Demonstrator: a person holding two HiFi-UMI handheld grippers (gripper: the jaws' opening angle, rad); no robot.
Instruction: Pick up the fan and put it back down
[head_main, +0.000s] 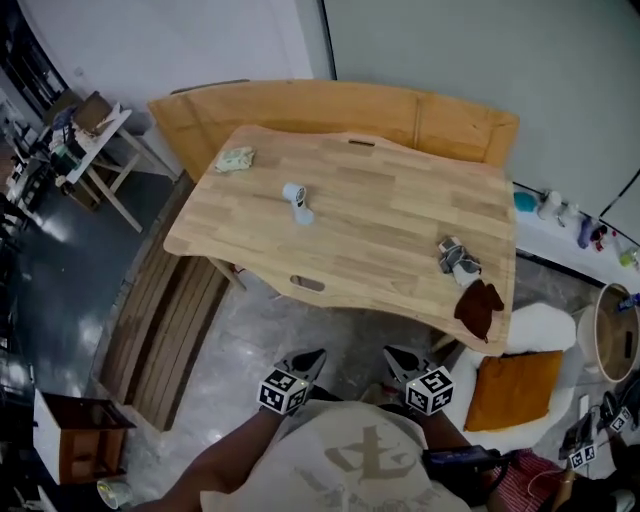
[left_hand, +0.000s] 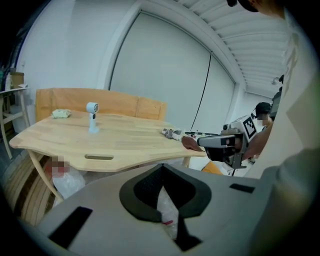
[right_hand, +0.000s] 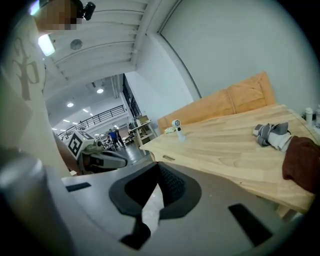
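1 wooden table (head_main: 380, 250), pale top, slot near the front edge.
1 wooden bench (head_main: 300, 105) along the far side of the table.
1 orange cushion (head_main: 510, 388) on the floor, right of the table.
2 grippers, low by the body, short of the table's near edge: left gripper (head_main: 308, 362) jaws together, nothing between; right gripper (head_main: 398, 360) jaws together, nothing between.
1 brown cloth (head_main: 478, 308) at the table's right front corner.
1 grey and white cloth (head_main: 457, 257) just beside it.
1 green cloth (head_main: 235, 159) at the far left corner.
1 fan (head_main: 296, 201), white, upright on the table's left half, well apart from both grippers.
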